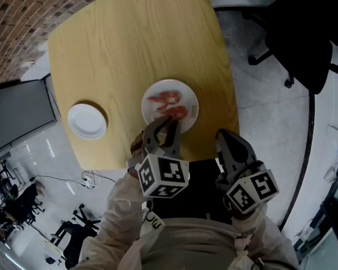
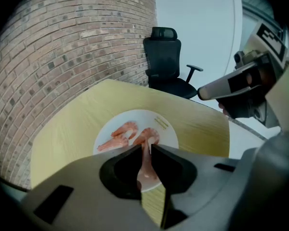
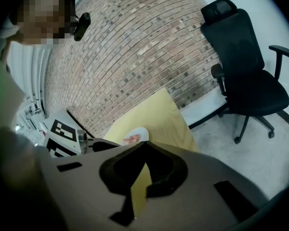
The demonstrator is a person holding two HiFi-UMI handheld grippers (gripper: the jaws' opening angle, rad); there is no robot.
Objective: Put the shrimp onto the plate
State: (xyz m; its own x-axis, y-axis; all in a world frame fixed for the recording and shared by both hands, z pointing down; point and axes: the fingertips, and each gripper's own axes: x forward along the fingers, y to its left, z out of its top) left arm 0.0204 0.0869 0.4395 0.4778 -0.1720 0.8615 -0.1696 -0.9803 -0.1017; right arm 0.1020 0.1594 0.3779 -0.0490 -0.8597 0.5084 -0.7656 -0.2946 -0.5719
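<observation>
A white plate [image 1: 187,96] near the table's front edge carries pink shrimp [image 1: 168,99]. In the left gripper view, one shrimp [image 2: 117,136] lies on the plate [image 2: 135,115]. A second shrimp [image 2: 145,160] is pinched between the jaws of my left gripper [image 2: 145,146], its curled end over the plate. In the head view the left gripper [image 1: 168,124] is at the plate's near rim, shut on that shrimp. My right gripper [image 1: 224,136] hovers over the table's front right corner, jaws together and holding nothing [image 3: 144,143].
A smaller empty white plate [image 1: 87,121] sits at the left of the yellow wooden table [image 1: 129,38]. A brick wall [image 2: 62,42] stands behind it. A black office chair [image 3: 245,76] is on the grey floor to the right.
</observation>
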